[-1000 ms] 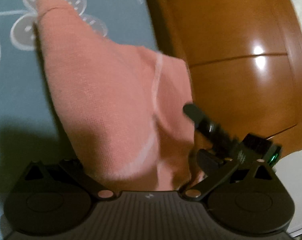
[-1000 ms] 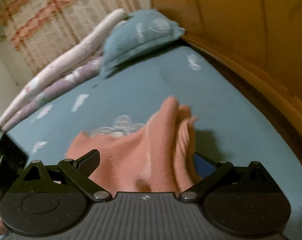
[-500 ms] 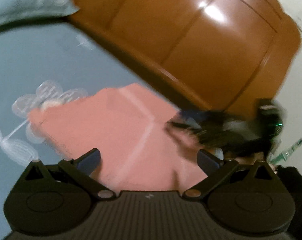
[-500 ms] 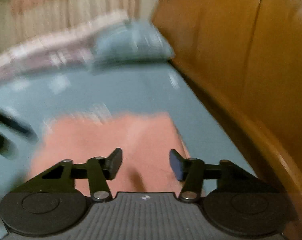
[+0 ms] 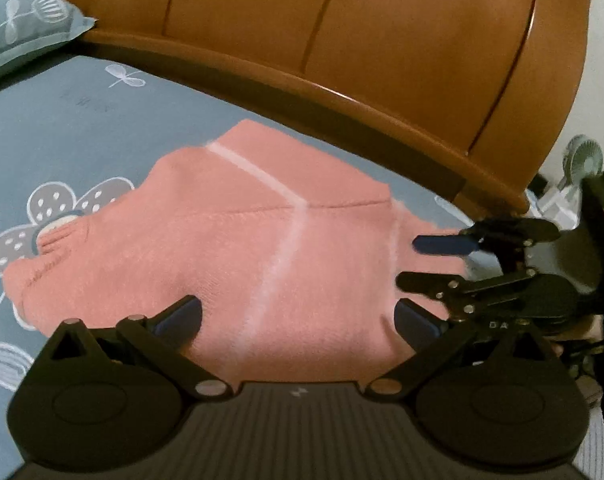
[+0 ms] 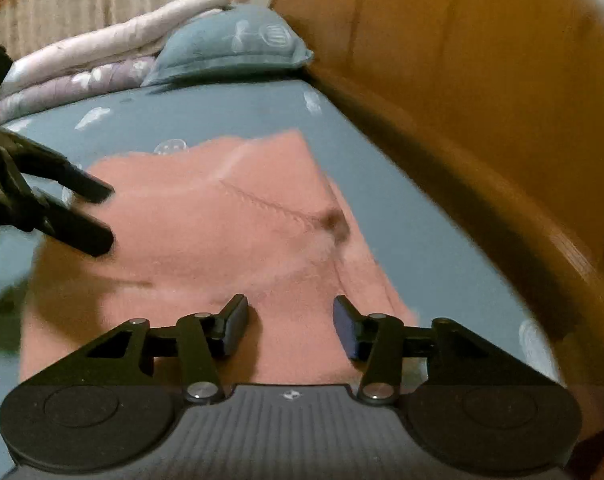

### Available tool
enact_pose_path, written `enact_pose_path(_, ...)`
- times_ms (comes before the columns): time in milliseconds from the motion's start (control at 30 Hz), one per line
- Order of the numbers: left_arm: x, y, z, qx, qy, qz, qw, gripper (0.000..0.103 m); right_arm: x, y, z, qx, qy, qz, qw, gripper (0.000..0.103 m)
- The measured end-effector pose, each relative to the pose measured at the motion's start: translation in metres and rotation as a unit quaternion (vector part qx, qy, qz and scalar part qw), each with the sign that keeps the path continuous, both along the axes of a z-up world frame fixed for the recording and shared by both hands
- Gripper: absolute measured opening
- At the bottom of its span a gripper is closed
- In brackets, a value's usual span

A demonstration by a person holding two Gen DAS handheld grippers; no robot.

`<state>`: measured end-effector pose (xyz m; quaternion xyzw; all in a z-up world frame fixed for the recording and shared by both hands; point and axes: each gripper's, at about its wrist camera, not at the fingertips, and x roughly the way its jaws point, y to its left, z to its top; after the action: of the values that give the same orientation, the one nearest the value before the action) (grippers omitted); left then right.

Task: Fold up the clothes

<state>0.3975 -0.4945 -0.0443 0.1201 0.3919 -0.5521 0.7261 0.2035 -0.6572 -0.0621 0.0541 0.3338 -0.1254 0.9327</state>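
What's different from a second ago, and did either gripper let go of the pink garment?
The pink garment hung bunched from the left gripper a second ago; now it lies spread flat on the blue bedsheet, with those jaws open. The right gripper has just narrowed its jaws partway, gripping nothing. Pillow and headboard are unchanged.

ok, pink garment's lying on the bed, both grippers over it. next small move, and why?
Probably bring the right gripper down onto the near edge of the pink garment and pinch it. Its jaws have just been closing yet grip nothing, the left gripper is open too, and the garment lies loosely folded on the blue sheet.
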Motion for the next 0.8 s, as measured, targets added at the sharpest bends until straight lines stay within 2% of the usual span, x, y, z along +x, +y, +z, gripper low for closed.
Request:
enact_pose_path(33, -0.001, -0.004, 0.001, 0.009, -0.01, 0.001, 0.9999, 0.102, -0.004, -0.008, -0.003, 0.024, -0.018, -0.008, 1.0, 0.046)
enact_pose_path(100, -0.007, -0.004, 0.006, 0.021, -0.024, 0.005, 0.9995, 0.102, -0.004, -0.013, 0.003, 0.052, -0.027, -0.04, 0.997, 0.043)
enact_pose_path(167, -0.015, 0.003, 0.01, 0.024, -0.03, 0.009, 0.9992, 0.102, -0.008, 0.0, 0.014, 0.048, -0.036, -0.056, 0.997, 0.047)
enact_pose_path(267, -0.019, 0.024, 0.016, 0.019, -0.026, 0.008, 0.9995, 0.102, -0.02, 0.034, 0.023, 0.036, -0.054, -0.013, 0.998, 0.051)
enact_pose_path(367, -0.024, 0.053, 0.021, 0.02, -0.033, 0.009, 0.9992, 0.102, -0.023, 0.057, 0.009, 0.03, -0.03, 0.014, 0.999, 0.058)
enact_pose_path(400, -0.028, 0.064, 0.021, 0.025, -0.042, 0.009, 0.9988, 0.102, -0.021, 0.062, -0.002, 0.022, -0.007, 0.012, 1.0, 0.059)
enact_pose_path(467, -0.035, 0.085, 0.02, 0.036, -0.061, 0.009, 0.9974, 0.102, -0.027, 0.067, -0.004, 0.012, -0.005, 0.006, 1.0, 0.059)
enact_pose_path(500, -0.041, 0.099, 0.02, 0.043, -0.08, 0.011, 0.9959, 0.102, -0.027, 0.069, 0.002, 0.012, -0.001, 0.004, 1.0, 0.059)
enact_pose_path(600, -0.058, 0.133, 0.014, 0.062, -0.109, 0.011, 0.992, 0.102, -0.033, 0.069, 0.023, -0.005, -0.025, 0.004, 1.0, 0.067)
enact_pose_path(667, -0.067, 0.15, 0.007, 0.074, -0.11, 0.01, 0.9911, 0.102, -0.022, 0.061, 0.035, -0.006, -0.045, -0.002, 0.999, 0.07)
enact_pose_path(800, -0.081, 0.179, -0.007, 0.084, -0.077, 0.036, 0.9928, 0.102, 0.018, 0.043, 0.045, -0.002, -0.058, -0.008, 0.998, 0.07)
